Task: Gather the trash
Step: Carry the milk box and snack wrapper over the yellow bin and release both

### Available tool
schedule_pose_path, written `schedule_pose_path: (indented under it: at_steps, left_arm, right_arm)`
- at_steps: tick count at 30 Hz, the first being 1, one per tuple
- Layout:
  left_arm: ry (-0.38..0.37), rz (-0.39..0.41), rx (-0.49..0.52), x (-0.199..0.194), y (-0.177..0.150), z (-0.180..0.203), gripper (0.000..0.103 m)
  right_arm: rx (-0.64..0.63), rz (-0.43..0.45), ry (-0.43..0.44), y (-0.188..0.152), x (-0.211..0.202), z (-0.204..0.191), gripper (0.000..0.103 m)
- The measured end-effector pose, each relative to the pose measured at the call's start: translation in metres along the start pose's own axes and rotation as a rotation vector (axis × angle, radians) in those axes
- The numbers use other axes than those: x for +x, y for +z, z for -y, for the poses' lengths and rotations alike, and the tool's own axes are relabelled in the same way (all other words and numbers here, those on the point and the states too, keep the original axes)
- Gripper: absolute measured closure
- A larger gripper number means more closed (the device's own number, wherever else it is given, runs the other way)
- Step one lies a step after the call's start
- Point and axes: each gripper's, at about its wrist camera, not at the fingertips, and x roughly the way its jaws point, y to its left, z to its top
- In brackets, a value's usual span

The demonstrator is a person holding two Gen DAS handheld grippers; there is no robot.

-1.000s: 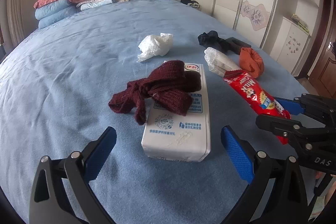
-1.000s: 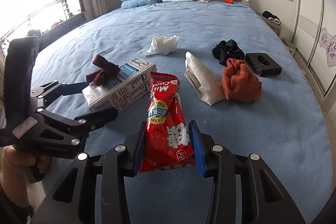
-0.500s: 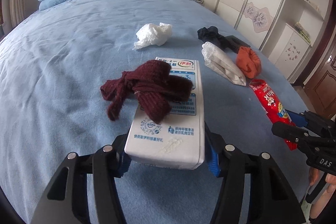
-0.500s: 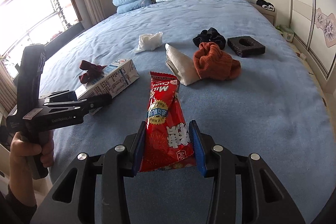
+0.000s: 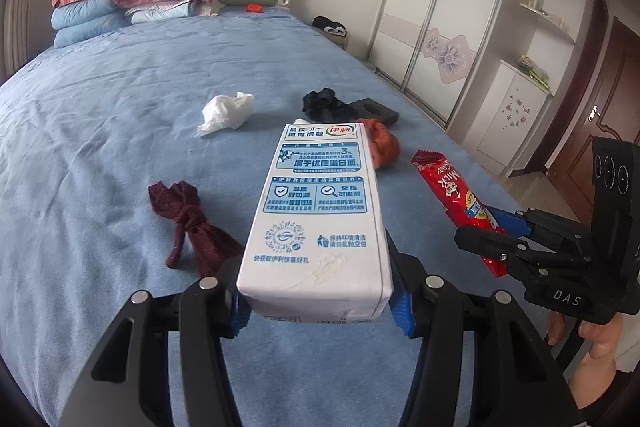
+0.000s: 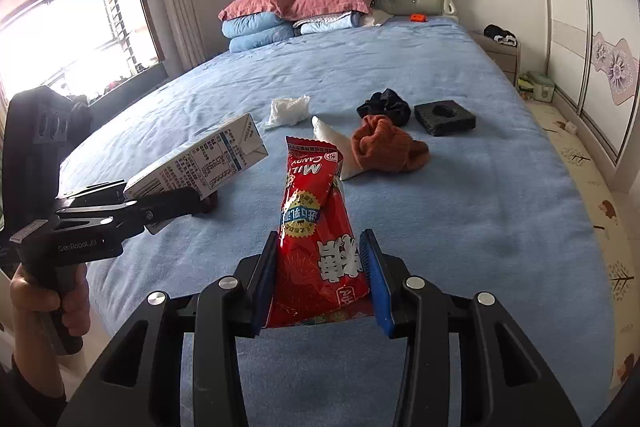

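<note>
Both tools hold trash above the blue bed (image 5: 100, 155).
White rectangular milk carton (image 5: 320, 211), clamped in the closing left tool (image 5: 320, 301), points lengthwise away; its maroon knitted sock (image 5: 188, 223) has dropped off. Right tool (image 6: 322, 287) grips the red candy wrapper (image 6: 316, 235) likewise.

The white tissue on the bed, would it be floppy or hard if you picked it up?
Probably floppy: the white tissue lies crumpled in soft folds on the blue bedspread. It looks very light, and might squash flat when pinched.
</note>
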Motion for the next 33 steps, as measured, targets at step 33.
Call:
schedule_pose_path:
  at_steps: [33]
  left_arm:
    - [-0.387,-0.279,0.471,0.177,-0.007,0.374,0.048]
  right_arm:
    - [0.388,0.088,-0.402,-0.132,-0.181,0.258,0.063]
